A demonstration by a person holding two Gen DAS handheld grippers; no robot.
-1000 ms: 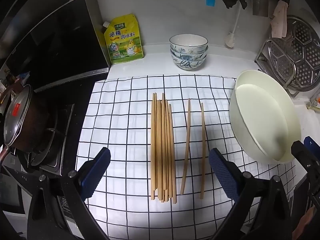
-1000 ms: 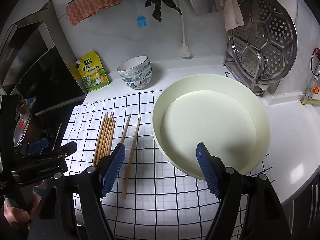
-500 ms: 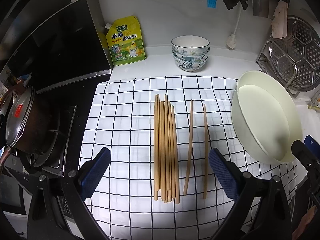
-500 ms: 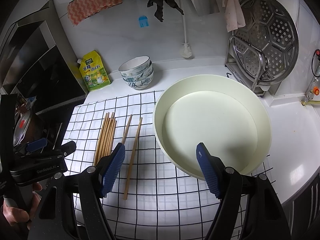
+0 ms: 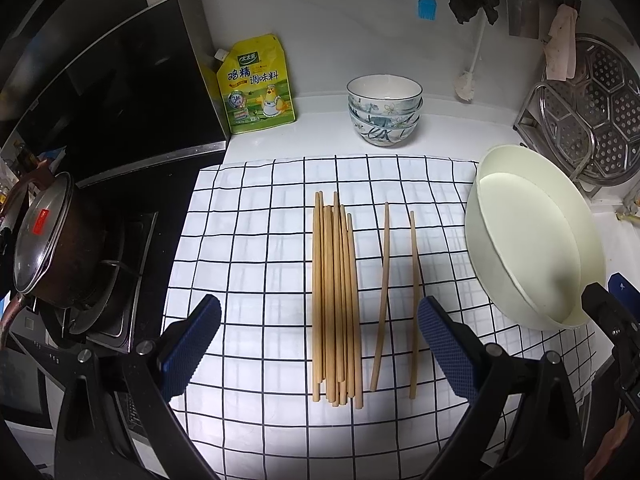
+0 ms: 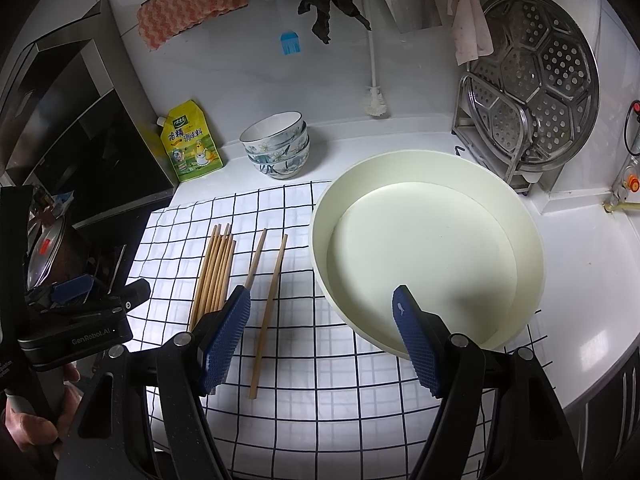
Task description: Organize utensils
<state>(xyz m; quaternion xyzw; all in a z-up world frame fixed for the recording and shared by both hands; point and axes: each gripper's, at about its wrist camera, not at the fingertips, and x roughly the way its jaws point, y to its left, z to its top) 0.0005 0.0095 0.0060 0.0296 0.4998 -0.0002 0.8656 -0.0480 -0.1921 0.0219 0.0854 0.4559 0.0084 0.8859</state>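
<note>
Both sets of fingers spread wide, empty: left gripper (image 5: 320,340) over bundled chopsticks (image 5: 336,300), right gripper (image 6: 322,336) between two loose chopsticks (image 6: 268,312) and cream basin (image 6: 520,216).

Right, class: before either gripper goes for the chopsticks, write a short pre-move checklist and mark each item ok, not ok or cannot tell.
1. Left gripper open and empty: ok.
2. Right gripper open and empty: ok.
3. Bundled chopsticks lie flat on the checked cloth, clear of other items: ok.
4. Two loose chopsticks are gathered with the bundle: not ok, they lie apart beside it.
5. Cream basin is empty: ok.
6. Basin is where the chopsticks belong: cannot tell.
</note>
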